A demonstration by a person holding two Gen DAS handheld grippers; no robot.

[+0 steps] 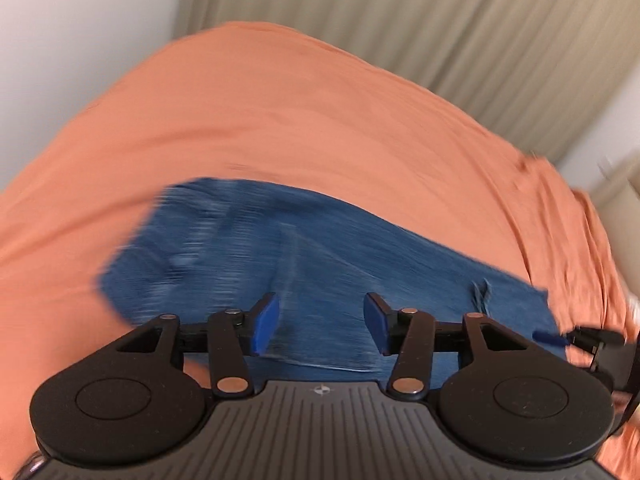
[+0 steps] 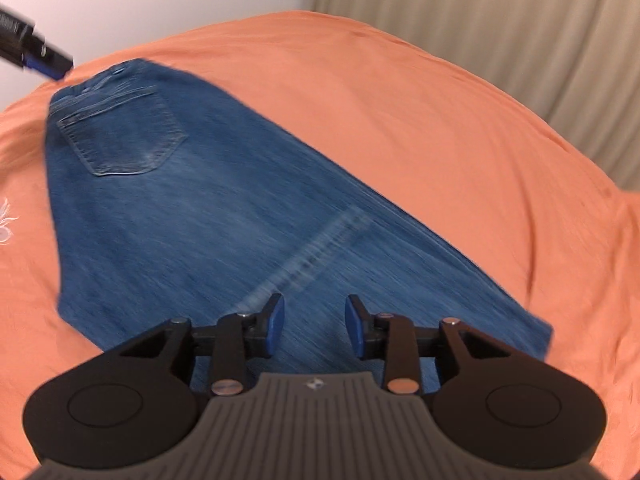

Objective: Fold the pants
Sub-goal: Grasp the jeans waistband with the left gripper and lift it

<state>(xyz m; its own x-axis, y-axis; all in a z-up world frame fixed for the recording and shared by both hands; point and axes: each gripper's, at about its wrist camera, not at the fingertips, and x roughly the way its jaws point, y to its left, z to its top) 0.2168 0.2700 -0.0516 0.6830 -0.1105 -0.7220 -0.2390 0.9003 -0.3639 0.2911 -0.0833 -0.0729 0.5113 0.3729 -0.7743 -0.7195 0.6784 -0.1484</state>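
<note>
Blue jeans (image 2: 224,216) lie flat on the orange bed sheet (image 2: 440,120), folded lengthwise, with a back pocket (image 2: 124,136) at the far left. They also show in the left wrist view (image 1: 312,248), blurred. My left gripper (image 1: 322,322) is open and empty above the denim. My right gripper (image 2: 315,326) is open and empty above the leg part. The right gripper's tip shows at the right edge of the left wrist view (image 1: 576,338). The left gripper shows at the top left of the right wrist view (image 2: 32,52), near the waistband.
The orange sheet (image 1: 280,112) covers the whole bed. Beige curtains (image 1: 440,20) hang behind it, next to a white wall (image 2: 160,0). A small white print (image 2: 6,220) marks the sheet at the left.
</note>
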